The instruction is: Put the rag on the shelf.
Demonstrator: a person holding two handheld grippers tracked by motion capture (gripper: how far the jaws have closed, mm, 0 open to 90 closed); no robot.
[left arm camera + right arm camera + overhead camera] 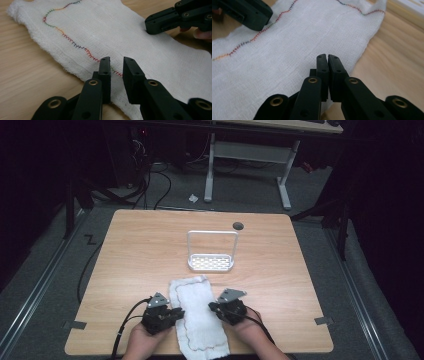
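Cloth (199, 312) lies flat at the near edge of the table (130, 250), long axis running away from the person toward the rack (211, 251), near end hanging a bit over the edge. It sits right betw. the two grippers: L gripper (176, 313) at its left long edge, R gripper (213, 306) at its right long edge, both pointing inward across the short axis, about level w/ each other.

L gripper (116, 62): jaws part open, a gap betw. them, tips over the stitched hem (75, 45) just inside the cloth edge; nothing pinched. No earlier look to compare.

R gripper (327, 57): jaws clenched nearly together, tips over the cloth (294, 50) near its edge; can't tell if any fabric is caught betw. them, looks like none.

Neither hand is clearly nearer; each has its own edge right under the tips. Judgement: next move is prob. a pinch on both long edges, so what counts is that the edges lie crosswise to the jaws.
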